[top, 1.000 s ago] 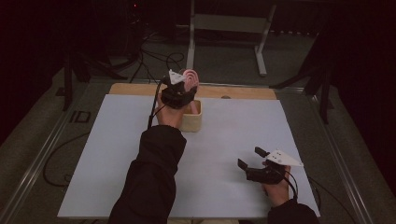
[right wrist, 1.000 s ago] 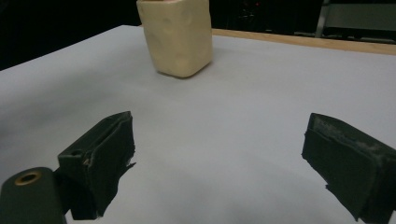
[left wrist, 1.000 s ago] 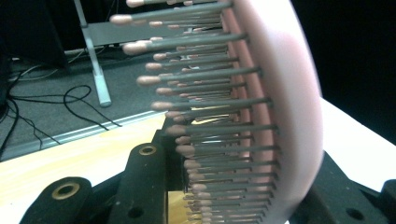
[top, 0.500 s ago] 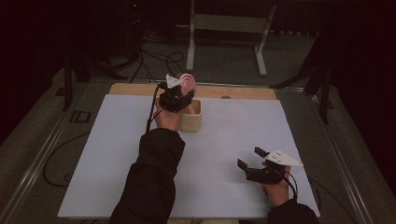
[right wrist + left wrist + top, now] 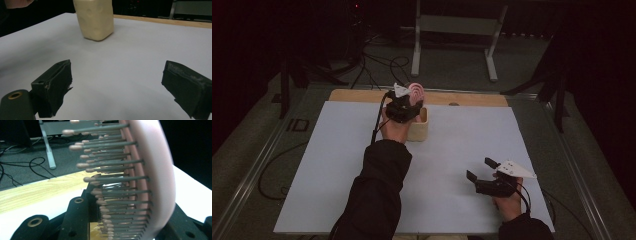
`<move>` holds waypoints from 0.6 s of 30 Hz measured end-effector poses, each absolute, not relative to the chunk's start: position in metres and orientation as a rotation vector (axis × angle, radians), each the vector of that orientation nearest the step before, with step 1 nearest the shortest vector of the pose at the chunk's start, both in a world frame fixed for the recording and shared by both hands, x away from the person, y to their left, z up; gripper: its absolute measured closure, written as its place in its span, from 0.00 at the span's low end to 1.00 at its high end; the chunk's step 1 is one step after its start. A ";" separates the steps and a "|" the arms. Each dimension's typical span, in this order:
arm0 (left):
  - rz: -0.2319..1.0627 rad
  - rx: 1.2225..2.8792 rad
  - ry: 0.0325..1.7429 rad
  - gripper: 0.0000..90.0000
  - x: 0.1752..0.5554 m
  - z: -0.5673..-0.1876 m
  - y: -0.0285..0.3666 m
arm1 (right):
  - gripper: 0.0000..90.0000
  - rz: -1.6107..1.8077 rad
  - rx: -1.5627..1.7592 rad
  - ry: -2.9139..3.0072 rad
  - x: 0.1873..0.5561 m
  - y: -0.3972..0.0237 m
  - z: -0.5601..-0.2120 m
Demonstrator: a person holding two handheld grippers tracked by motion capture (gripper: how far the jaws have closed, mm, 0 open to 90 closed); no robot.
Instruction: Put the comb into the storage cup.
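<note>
A pink hairbrush (image 5: 416, 90) with grey, pink-tipped bristles (image 5: 110, 180) stands head up in my left gripper (image 5: 404, 107), which is shut on its lower part. The gripper hovers right over a cream, open-topped container (image 5: 419, 129) at the far middle of the white table (image 5: 332, 165). In the left gripper view the brush head (image 5: 155, 170) rises between the two black jaws, with the container's inside just below. My right gripper (image 5: 479, 168) rests open near the front right, with nothing between its fingers. From there the cream container (image 5: 95, 18) stands well ahead of the right gripper (image 5: 117, 85).
A light wooden strip (image 5: 472, 98) runs along the table's far edge. Beyond it, on the floor, stand a metal frame (image 5: 452, 30) and loose cables (image 5: 377, 65). A dark sleeve (image 5: 377, 195) reaches across the table's middle.
The left gripper has sunk slightly with the brush, closer to the container's top. The right gripper has kept still.
</note>
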State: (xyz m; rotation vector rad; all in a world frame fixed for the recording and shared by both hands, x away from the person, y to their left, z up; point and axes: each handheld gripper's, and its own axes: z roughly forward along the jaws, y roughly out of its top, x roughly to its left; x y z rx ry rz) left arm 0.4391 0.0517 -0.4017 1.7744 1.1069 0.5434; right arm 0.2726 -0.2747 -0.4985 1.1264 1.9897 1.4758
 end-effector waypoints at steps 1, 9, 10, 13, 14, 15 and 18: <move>0.543 1.774 1.107 0.71 0.439 -0.402 0.052 | 0.10 1.476 1.126 1.990 0.273 -0.275 -0.498; 0.520 1.767 1.129 0.71 0.440 -0.411 0.055 | 0.10 1.474 1.130 1.994 0.273 -0.274 -0.499; 0.517 1.764 1.131 0.71 0.440 -0.412 0.055 | 0.10 1.471 1.129 1.996 0.273 -0.274 -0.499; 0.513 1.770 1.132 0.71 0.440 -0.413 0.055 | 0.10 1.472 1.127 1.997 0.273 -0.274 -0.500; 0.514 1.772 1.131 0.71 0.440 -0.414 0.055 | 0.10 1.472 1.126 2.000 0.273 -0.274 -0.500; 0.513 1.774 1.131 0.71 0.440 -0.414 0.055 | 0.10 1.472 1.126 2.000 0.273 -0.274 -0.500; 0.513 1.778 1.127 0.70 0.440 -0.415 0.054 | 0.10 1.473 1.126 1.999 0.274 -0.274 -0.500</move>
